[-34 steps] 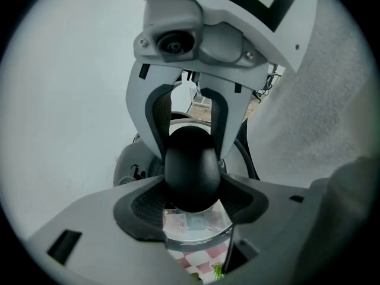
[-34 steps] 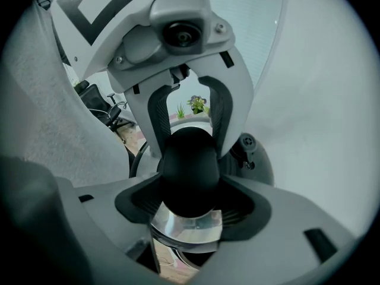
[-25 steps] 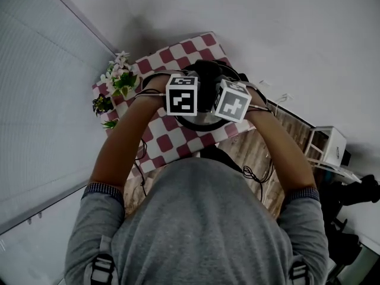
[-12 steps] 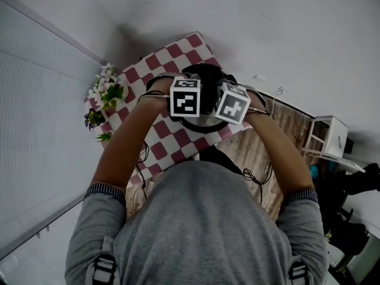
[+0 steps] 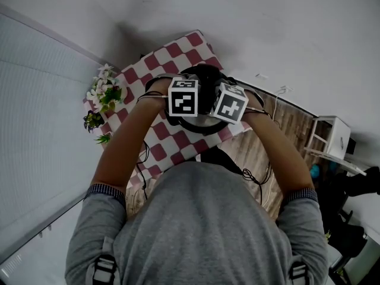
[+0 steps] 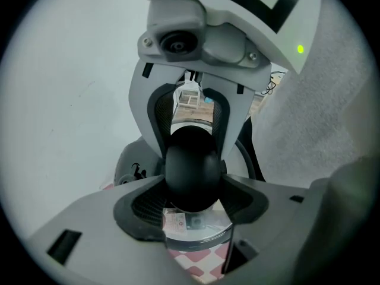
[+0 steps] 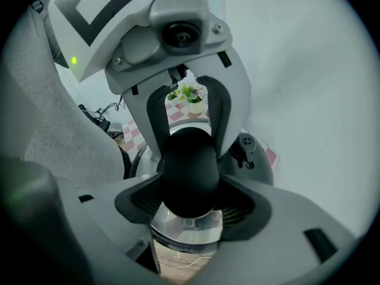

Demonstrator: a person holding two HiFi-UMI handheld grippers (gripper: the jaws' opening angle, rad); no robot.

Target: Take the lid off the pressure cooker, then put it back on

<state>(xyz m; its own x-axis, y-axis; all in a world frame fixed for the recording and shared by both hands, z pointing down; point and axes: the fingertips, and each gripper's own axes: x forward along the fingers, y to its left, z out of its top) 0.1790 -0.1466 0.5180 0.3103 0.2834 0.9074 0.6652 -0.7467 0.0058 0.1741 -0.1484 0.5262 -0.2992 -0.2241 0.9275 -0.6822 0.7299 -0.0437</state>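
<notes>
The left tool (image 6: pixel 191 190) is closed on the knob (image 6: pixel 191 170) of the lid (image 6: pixel 196 229). Its dark pads are pressed against the two sides of the round black knob. The right tool (image 7: pixel 190 186) is clamped on the same knob from the opposite side, so the knob is held between four pads at once. Under the knob, the glass of the lid and its steel rim can be made out, with a small label (image 6: pixel 173 221) stuck on the glass. In the head view, the pressure cooker (image 5: pixel 191 125) is seen standing on a red-and-white checked cloth (image 5: pixel 155 142). Both tools are held side by side directly above the cooker, at the ends of the outstretched forearms of a person in a grey top (image 5: pixel 202 230). The lid is thus placed over the cooker, but the tools hide it in that view. Whether the lid rests on the cooker's rim or hangs just clear of it cannot be told from any view. A bunch of flowers (image 5: pixel 105 94) is set near the cloth's edge, well apart from the cooker on the left arm's side. Loose cables (image 5: pixel 256 176) lie on wooden boards (image 5: pixel 291 126) on the cooker's other side. A white stand (image 5: pixel 328 142) is placed farther out from the cooker on that same side.
</notes>
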